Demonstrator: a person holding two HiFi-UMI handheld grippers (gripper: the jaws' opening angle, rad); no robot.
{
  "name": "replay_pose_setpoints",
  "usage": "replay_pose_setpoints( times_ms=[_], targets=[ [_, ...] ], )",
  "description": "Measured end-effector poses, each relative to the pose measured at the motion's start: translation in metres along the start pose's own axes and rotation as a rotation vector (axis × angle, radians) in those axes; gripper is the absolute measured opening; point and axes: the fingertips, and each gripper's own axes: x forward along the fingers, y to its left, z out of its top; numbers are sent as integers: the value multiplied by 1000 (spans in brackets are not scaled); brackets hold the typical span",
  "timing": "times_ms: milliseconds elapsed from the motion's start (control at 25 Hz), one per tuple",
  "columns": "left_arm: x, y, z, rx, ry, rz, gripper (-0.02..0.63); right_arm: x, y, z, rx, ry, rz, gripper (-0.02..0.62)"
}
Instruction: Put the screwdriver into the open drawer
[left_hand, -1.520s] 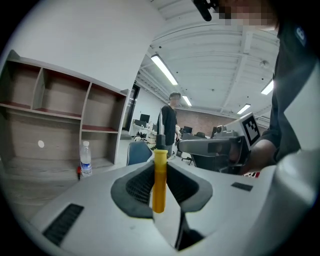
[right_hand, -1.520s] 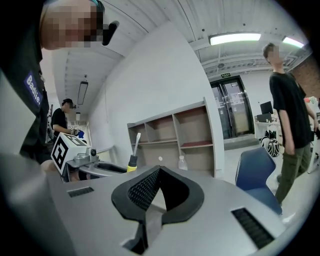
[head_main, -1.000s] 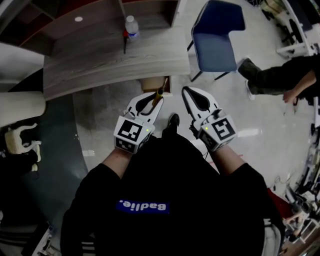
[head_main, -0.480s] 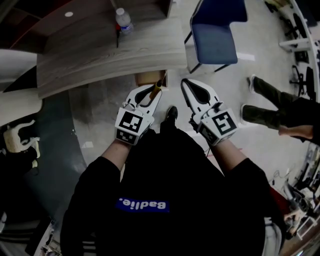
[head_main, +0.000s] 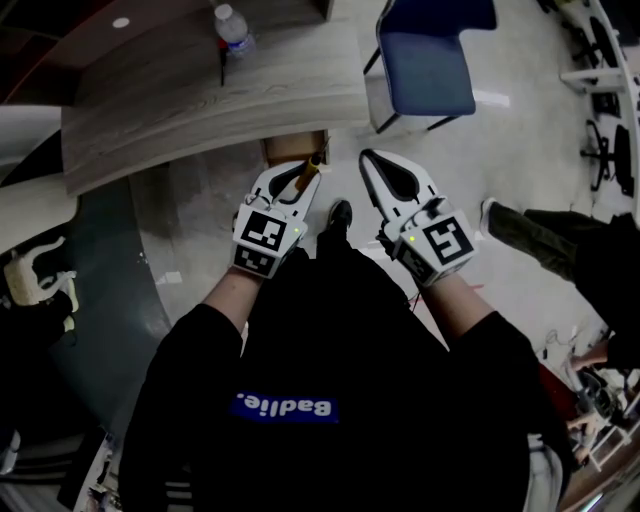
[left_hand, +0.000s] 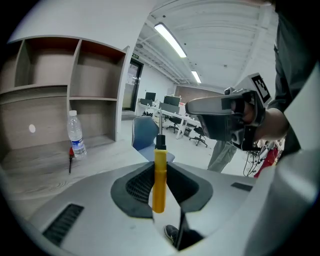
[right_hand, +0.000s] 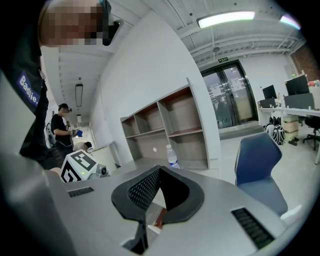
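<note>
Left tongs (head_main: 300, 180), still clamping screwdriver (left_hand: 159, 180), lowered toward drawer (head_main: 292, 148).

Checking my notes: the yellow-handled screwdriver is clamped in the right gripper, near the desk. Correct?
No. The left gripper holds the screwdriver, near the desk, as the left gripper view shows; the right gripper is shut on nothing.

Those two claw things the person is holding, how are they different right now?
The left gripper is clamped on a yellow-handled screwdriver; the right gripper has its jaws closed on nothing. In the head view the left gripper's tip sits by the open wooden drawer under the desk, while the right gripper's tip is over bare floor. Both are white with black pads and a square-marker cube, and both point toward the desk.
</note>
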Motion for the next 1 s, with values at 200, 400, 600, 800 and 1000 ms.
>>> replay_pose_setpoints(
  times_ms=[200, 400, 600, 800, 1000],
  targets=[
    [16, 8, -15, 31, 48, 3, 75, 3, -6, -1, 1, 2, -2, 29],
    [38, 9, -39, 56, 118, -6, 75, -2, -18, -1, 3, 8, -18, 29],
    [58, 14, -70, 73, 185, -11, 75, -2, -22, -7, 8, 21, -21, 29],
    [77, 21, -95, 92, 243, -19, 75, -2, -30, -11, 11, 38, -34, 29],
    [95, 33, -128, 123, 297, -5, 75, -4, -35, -20, 17, 51, -44, 29]
  ],
)
